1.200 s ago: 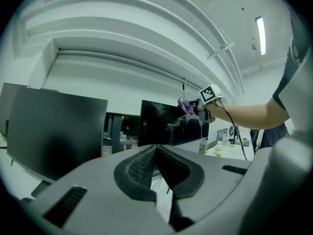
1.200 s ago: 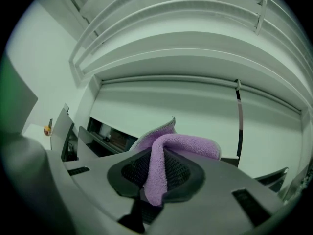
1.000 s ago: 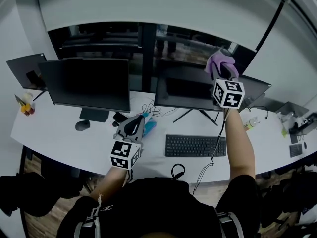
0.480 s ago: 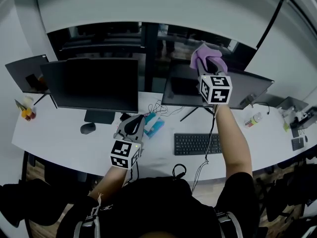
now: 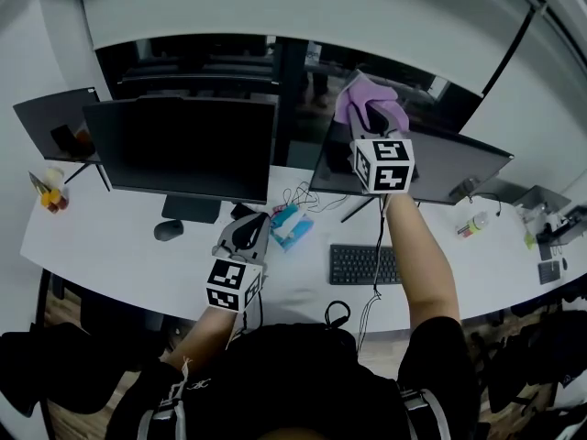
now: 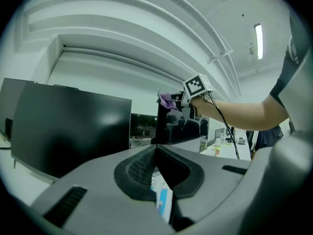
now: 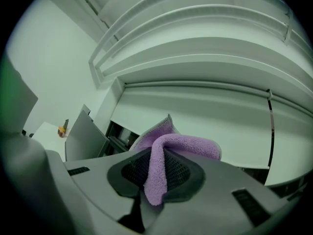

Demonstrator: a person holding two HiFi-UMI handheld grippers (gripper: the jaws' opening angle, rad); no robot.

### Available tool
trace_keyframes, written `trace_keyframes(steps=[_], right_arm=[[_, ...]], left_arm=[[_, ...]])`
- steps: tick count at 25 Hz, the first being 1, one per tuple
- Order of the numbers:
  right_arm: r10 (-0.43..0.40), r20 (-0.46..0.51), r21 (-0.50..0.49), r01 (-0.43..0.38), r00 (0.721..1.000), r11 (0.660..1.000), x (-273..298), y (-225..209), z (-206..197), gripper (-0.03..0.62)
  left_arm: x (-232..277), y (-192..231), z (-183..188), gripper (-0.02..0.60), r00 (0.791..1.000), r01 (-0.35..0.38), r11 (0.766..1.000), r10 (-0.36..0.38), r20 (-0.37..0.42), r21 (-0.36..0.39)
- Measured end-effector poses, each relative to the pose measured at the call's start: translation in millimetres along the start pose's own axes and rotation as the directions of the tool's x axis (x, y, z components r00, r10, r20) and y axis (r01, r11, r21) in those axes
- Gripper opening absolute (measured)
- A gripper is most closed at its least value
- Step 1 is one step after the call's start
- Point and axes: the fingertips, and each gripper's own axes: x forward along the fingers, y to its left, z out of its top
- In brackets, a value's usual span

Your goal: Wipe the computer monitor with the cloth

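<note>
My right gripper (image 5: 374,114) is raised and shut on a purple cloth (image 5: 360,93), which is at the top left corner of the right-hand monitor (image 5: 445,165). In the right gripper view the cloth (image 7: 165,153) is folded over and pinched between the two dark pads, above the gripper (image 7: 155,182). My left gripper (image 5: 246,231) hovers low over the white desk (image 5: 101,246), shut with nothing in it. The left gripper view shows its jaws (image 6: 155,150) closed together, with the cloth (image 6: 167,100) far off at the edge-on monitor (image 6: 164,126).
A second, larger monitor (image 5: 183,147) stands to the left. On the desk lie a keyboard (image 5: 365,264), a mouse (image 5: 168,230), a blue packet (image 5: 290,227), loose cables and a bottle (image 5: 470,225). A small screen (image 5: 53,125) stands at far left.
My right gripper has carried the cloth leftward along the top edge of the right monitor to its left corner. The left gripper has stayed in place.
</note>
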Motion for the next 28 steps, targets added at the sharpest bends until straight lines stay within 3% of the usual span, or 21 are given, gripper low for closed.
trace_keyframes(steps=[11, 16, 28], right_arm=[[0.060, 0.030, -0.058, -0.058, 0.998, 0.997, 6.2, 45.3, 5.0, 0.077], [0.105, -0.014, -0.015, -0.105, 0.994, 0.994, 9.0, 72.0, -17.8, 0.077], [-0.065, 0.002, 0.164, 0.063, 0.998, 0.984, 15.2, 66.4, -42.4, 0.075]], left_arm=[[-9.7, 10.2, -1.2, 0.012, 0.999, -0.039, 0.999, 0.040, 0.023, -0.019], [-11.9, 12.1, -1.9, 0.012, 0.999, -0.049, 0.999, 0.049, 0.021, -0.015], [-12.3, 14.1, -7.6, 0.012, 0.998, -0.057, 0.998, 0.057, 0.002, -0.007]])
